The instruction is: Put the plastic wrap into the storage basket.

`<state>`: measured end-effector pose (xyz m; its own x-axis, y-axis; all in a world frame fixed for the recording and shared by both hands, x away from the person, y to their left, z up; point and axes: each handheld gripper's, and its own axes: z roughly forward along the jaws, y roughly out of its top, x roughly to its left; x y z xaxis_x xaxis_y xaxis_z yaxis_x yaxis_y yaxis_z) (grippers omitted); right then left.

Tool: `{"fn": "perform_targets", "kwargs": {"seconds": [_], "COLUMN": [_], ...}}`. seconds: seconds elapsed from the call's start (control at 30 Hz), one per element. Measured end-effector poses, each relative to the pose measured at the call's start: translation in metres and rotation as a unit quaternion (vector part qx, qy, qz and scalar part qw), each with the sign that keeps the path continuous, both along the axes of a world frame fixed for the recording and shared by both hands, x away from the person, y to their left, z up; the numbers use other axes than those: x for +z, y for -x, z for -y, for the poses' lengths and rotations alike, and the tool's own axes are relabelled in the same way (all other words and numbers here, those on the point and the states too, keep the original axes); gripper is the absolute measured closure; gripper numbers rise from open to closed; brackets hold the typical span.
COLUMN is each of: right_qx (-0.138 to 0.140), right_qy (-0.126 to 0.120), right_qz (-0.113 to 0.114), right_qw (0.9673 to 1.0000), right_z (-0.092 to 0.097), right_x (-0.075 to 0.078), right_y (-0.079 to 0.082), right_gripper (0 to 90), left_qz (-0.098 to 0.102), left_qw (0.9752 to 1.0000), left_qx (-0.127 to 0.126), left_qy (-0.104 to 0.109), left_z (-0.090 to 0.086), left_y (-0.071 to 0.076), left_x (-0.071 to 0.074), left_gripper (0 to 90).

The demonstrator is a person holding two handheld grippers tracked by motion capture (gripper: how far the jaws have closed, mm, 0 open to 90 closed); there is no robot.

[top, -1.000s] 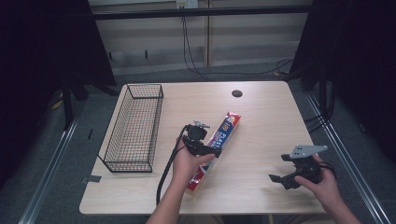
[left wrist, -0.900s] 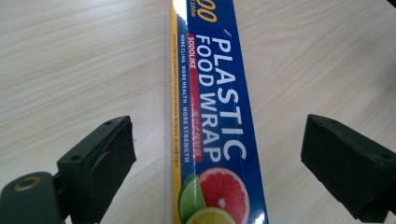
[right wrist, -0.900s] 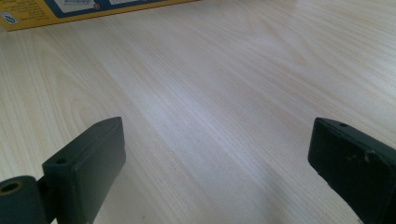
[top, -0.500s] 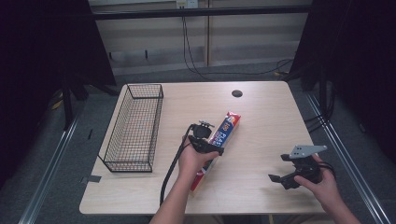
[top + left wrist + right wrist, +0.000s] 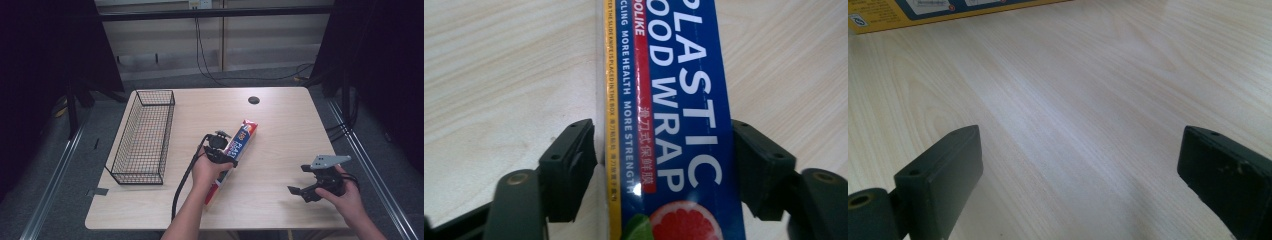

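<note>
A long blue, red and yellow plastic wrap box (image 5: 243, 137) lies slantwise at the middle of the wooden table (image 5: 285, 125). My left gripper (image 5: 226, 152) comes down on its middle from above. In the left gripper view the box (image 5: 674, 75) runs between the two black jaws of that gripper (image 5: 664, 145). The jaws have just been closing, and both pads now sit against the long sides of the box. My right gripper (image 5: 299, 179) stands open near the front right of the table, over bare wood (image 5: 1080, 170). A yellow edge of the box (image 5: 923, 10) shows far off.
A black wire basket (image 5: 142, 135) stands along the table's left side, a short way left of the box. A small black round cap (image 5: 254, 100) sits in the tabletop at the back. Cables hang behind the table. Dark curtains flank both sides.
My left hand has moved a little to the right and down onto the box, and its jaws have come in around it. The right hand has kept still.
</note>
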<state>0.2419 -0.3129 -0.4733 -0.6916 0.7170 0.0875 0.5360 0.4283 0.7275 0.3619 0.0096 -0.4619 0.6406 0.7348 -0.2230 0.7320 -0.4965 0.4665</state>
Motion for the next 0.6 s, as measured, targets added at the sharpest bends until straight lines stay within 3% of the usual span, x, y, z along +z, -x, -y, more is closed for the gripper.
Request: {"fn": "perform_targets", "kwargs": {"seconds": [0.17, 0.3, 0.33, 0.6], "right_qx": [-0.002, 0.000, -0.002, 0.001], "right_qy": [0.000, 0.001, 0.000, -0.003], "right_qz": [-0.003, 0.002, 0.002, -0.002], "right_qw": [1.0000, 1.0000, 1.0000, 1.0000], "right_z": [-0.001, 0.000, 0.000, 0.000], "right_x": [0.000, 0.001, 0.001, 0.000], "right_y": [0.001, 0.000, 0.000, 0.000], "right_gripper": [4.5, 4.5, 4.4, 4.3], "left_qz": [-0.009, 0.003, -0.003, -0.029], "left_qw": [0.9998, 0.9986, 0.9983, 0.9973], "left_qx": [0.013, 0.017, 0.014, 0.020], "left_qy": [-0.009, -0.049, -0.057, -0.064], "left_z": [0.002, 0.010, 0.012, 0.009], "left_y": [0.000, 0.002, 0.002, 0.000], "left_x": [0.002, 0.011, 0.012, 0.019], "left_gripper": [35.8, 41.1, 41.8, 42.6]}}
